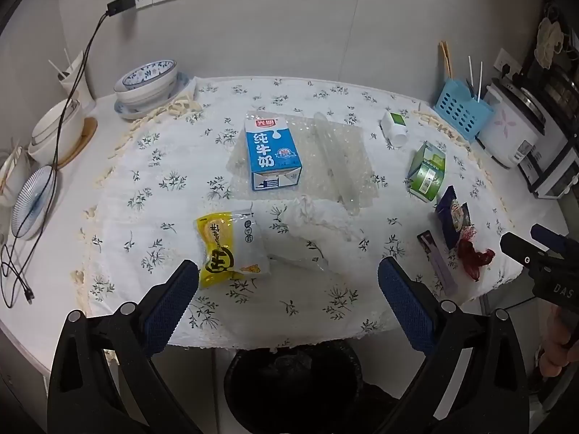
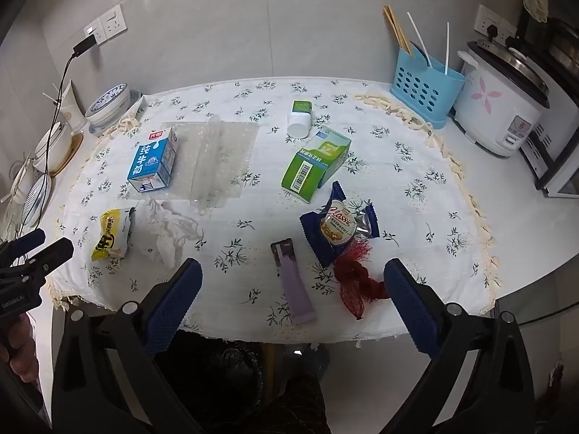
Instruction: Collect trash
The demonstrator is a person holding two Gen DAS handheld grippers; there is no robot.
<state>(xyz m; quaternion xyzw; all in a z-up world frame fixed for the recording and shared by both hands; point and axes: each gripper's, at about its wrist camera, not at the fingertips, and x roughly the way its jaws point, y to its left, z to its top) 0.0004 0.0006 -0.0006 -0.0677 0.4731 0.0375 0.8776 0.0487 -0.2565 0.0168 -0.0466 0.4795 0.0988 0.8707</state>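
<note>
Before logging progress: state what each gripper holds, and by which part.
Nothing is held. The left gripper and right gripper are both open and empty above the table's near edge.

We look steeply down from both wrists over the near edge of the tabletop [image 1: 54,260], sharing the blue milk carton [image 1: 272,152] between us.

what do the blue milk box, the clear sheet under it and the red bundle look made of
Blue milk box: likely coated paperboard, with crisp folded edges and glossy print.
Clear sheet: seemingly bubble wrap plastic, see-through with a bumpy texture.
Red bundle: probably plastic mesh netting, showing an open weave.
</note>
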